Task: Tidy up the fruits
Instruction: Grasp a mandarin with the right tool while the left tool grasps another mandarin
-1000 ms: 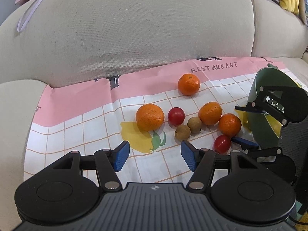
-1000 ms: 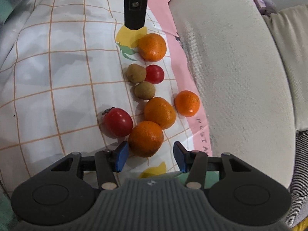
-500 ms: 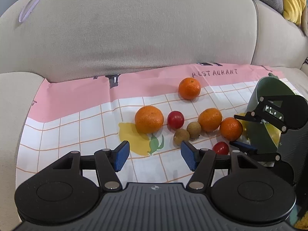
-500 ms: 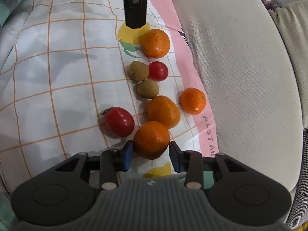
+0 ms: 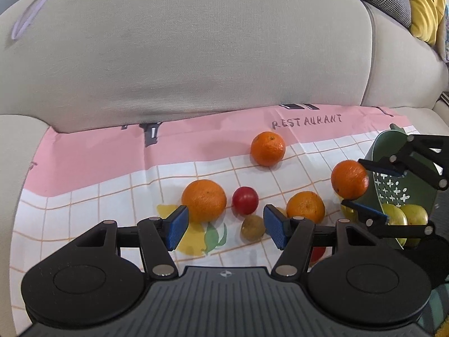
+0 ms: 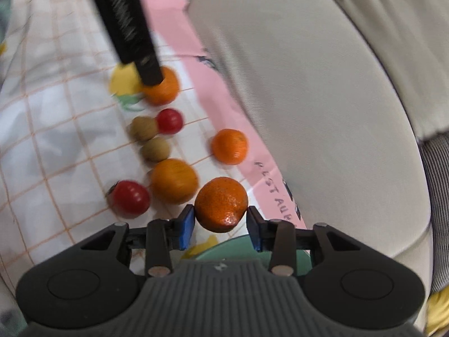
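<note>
My right gripper [image 6: 220, 226] is shut on a tangerine [image 6: 221, 204] and holds it off the cloth; the left wrist view shows that tangerine [image 5: 349, 179] in the air beside the green colander [image 5: 393, 193], with the right gripper [image 5: 364, 189] around it. My left gripper [image 5: 223, 229] hangs open over the cloth with nothing between its pads. Below it lie a large tangerine [image 5: 204, 200], a red tomato [image 5: 245, 204], a brown longan [image 5: 252, 227], another tangerine [image 5: 305, 206] and a far tangerine [image 5: 267, 148]. A second tomato [image 6: 129, 197] lies left of the held fruit.
The fruit lies on a pink and white checked cloth [image 5: 84, 202] spread on a beige sofa seat. The sofa's back cushion [image 5: 196, 45] rises right behind it. The colander holds yellow-green fruits [image 5: 404, 219]. A yellow cushion [image 5: 423, 2] sits at the far right.
The right gripper's jaws closed on the nearest tangerine and lifted it off the cloth toward the colander. The left gripper stayed open and nearly still.
</note>
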`<action>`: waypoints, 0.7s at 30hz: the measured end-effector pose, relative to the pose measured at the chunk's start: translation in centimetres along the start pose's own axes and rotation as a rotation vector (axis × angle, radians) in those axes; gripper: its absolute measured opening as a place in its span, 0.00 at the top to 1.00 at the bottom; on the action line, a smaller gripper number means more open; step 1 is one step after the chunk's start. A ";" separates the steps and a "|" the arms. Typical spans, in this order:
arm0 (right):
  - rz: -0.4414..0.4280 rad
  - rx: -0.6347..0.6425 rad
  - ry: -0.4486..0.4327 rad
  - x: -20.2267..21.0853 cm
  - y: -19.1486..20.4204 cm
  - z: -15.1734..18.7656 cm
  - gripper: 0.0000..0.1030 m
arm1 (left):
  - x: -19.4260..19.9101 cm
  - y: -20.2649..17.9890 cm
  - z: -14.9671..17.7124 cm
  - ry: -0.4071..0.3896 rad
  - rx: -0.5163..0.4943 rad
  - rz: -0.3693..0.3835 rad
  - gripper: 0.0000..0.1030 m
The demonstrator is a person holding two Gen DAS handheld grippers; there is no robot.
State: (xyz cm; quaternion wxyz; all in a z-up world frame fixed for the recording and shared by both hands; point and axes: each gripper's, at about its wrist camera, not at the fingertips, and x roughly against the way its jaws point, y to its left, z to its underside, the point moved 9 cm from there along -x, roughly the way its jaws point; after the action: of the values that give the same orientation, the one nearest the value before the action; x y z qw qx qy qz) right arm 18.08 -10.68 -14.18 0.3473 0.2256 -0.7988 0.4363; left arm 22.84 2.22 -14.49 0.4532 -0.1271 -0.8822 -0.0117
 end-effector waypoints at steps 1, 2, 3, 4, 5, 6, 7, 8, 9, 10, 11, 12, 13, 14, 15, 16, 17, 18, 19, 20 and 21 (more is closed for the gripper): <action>0.001 -0.040 -0.004 0.1 -0.4 -0.1 0.64 | -0.4 -0.1 0.0 0.006 0.002 0.004 0.30; -0.002 -0.088 -0.009 0.2 -0.8 -0.1 0.64 | -0.7 -0.1 -0.1 0.010 0.005 0.007 0.30; -0.006 -0.126 -0.015 0.1 -1.1 -0.1 0.64 | -1.0 0.0 -0.1 0.011 0.007 0.010 0.30; -0.014 -0.175 -0.023 0.2 -1.3 -0.1 0.64 | -1.3 0.0 -0.2 0.012 0.010 0.012 0.30; -0.023 -0.214 -0.029 0.3 -1.5 -0.1 0.64 | -1.6 0.0 -0.2 0.012 0.014 0.015 0.31; -0.033 -0.257 -0.036 0.3 -1.6 -0.1 0.64 | -1.9 0.1 -0.3 0.009 0.019 0.018 0.31; -0.043 -0.302 -0.043 0.4 -1.8 -0.1 0.64 | -2.2 0.2 -0.3 0.007 0.026 0.023 0.31; -0.048 -0.332 -0.048 0.4 -1.8 -0.1 0.64 | -2.6 0.3 -0.4 0.006 0.036 0.026 0.31; -0.050 -0.358 -0.051 0.4 -1.9 -0.1 0.64 | -2.8 0.4 -0.5 0.005 0.046 0.026 0.31; -0.051 -0.373 -0.052 0.4 -1.7 0.0 0.64 | -3.1 0.6 -0.6 -0.001 0.058 0.028 0.31; -0.052 -0.388 -0.052 0.4 -1.7 0.0 0.64 | -3.3 0.6 -0.7 -0.005 0.065 0.033 0.30; -0.054 -0.399 -0.052 0.3 -1.7 -0.1 0.64 | -3.5 0.6 -0.9 -0.011 0.070 0.038 0.29; -0.055 -0.413 -0.052 0.3 -1.7 -0.1 0.64 | -3.6 0.6 -1.1 -0.024 0.068 0.036 0.29; -0.058 -0.429 -0.052 0.3 -1.6 -0.1 0.64 | -3.7 0.6 -1.3 -0.033 0.065 0.036 0.29; -0.062 -0.443 -0.051 0.3 -1.6 -0.2 0.64 | -3.7 0.7 -1.5 -0.042 0.066 0.039 0.29; -0.064 -0.456 -0.050 0.2 -1.5 -0.2 0.64 | -3.8 0.7 -1.6 -0.051 0.071 0.044 0.29; -0.067 -0.464 -0.049 0.1 -1.6 -0.2 0.64 | -3.9 0.8 -1.6 -0.059 0.077 0.048 0.29; -0.069 -0.472 -0.048 0.1 -1.6 -0.3 0.64 | -4.0 0.8 -1.7 -0.065 0.082 0.049 0.29; -0.070 -0.478 -0.048 0.0 -1.7 -0.3 0.64 | -4.2 1.0 -1.7 -0.070 0.086 0.049 0.29; -0.071 -0.483 -0.047 -0.1 -1.6 -0.3 0.64 | -4.3 1.1 -1.8 -0.074 0.090 0.050 0.29; -0.071 -0.485 -0.047 -0.1 -1.6 -0.3 0.64 | -4.4 1.2 -1.8 -0.077 0.093 0.050 0.29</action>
State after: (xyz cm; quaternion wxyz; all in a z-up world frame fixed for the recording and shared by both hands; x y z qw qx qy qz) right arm 19.36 -11.28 -13.30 0.3878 0.1737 -0.8796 0.2138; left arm 26.96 2.24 -17.06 0.4247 -0.1285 -0.8950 0.0457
